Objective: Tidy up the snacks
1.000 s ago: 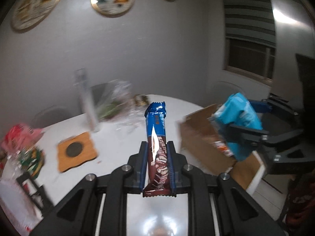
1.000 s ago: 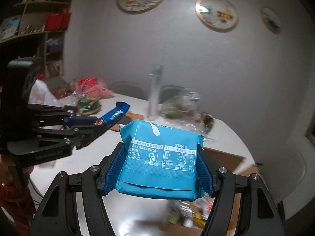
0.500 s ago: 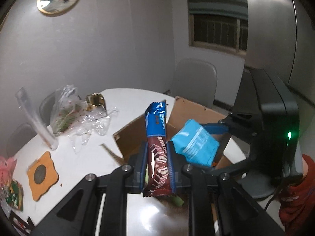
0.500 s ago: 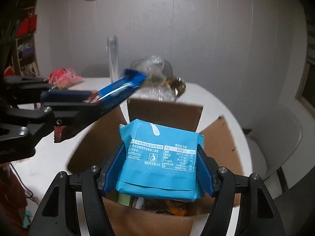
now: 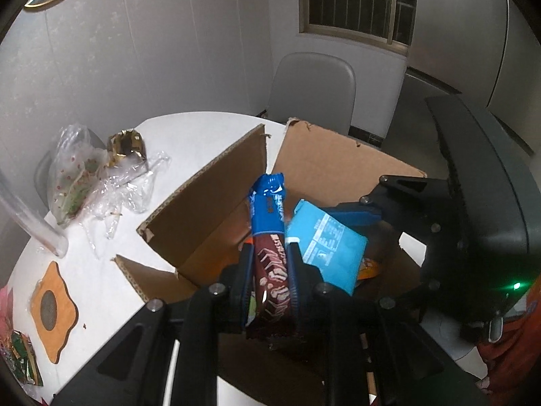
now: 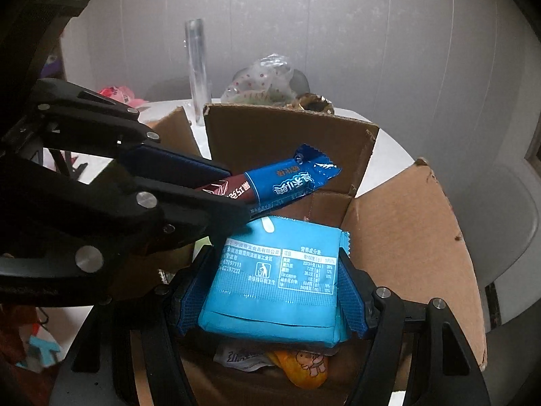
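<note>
Now both are hovering over the open cardboard box [image 6: 405,237]: left gripper [image 5: 270,264] clamping a chocolate bar [image 5: 270,237], right gripper [image 6: 274,291] squeezing a blue snack packet [image 6: 274,280], poised for dropping in.

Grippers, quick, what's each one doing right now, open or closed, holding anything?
Left gripper: closed on the chocolate bar, held over the cardboard box.
Right gripper: closed on the light blue snack packet, over the same box.
</note>
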